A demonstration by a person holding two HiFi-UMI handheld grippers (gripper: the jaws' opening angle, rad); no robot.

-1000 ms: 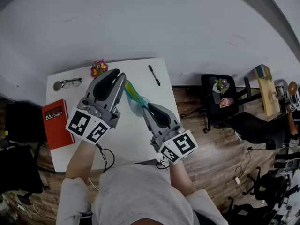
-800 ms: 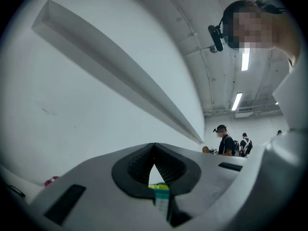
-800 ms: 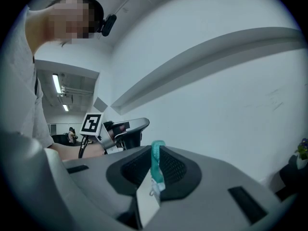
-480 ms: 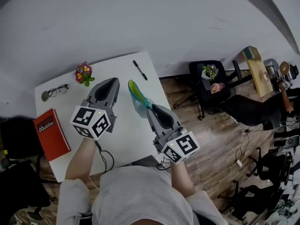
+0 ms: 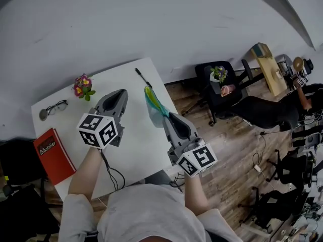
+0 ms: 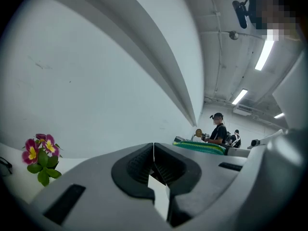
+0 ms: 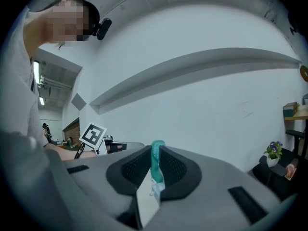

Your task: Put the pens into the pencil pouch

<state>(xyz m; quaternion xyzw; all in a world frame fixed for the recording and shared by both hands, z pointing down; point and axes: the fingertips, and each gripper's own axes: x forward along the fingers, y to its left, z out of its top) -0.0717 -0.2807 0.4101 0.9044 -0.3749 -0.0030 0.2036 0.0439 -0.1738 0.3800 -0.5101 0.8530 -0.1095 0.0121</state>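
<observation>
Reaching the pen [image 5: 143,77] falls to your left tool [image 5: 120,94], clenched empty and nearer. The pen lies just ahead by the bench's [image 5: 136,150] far right corner, slanting toward it. Your right tool [image 5: 170,117] grips the pouch [image 5: 154,106] over the right edge.

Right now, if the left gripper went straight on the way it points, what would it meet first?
Probably the white wall: the left gripper points between the flowers and the pouch, though depth is unclear.

Red book [image 5: 53,155], glasses [image 5: 53,108], flowers [image 5: 82,86], perhaps potted
</observation>
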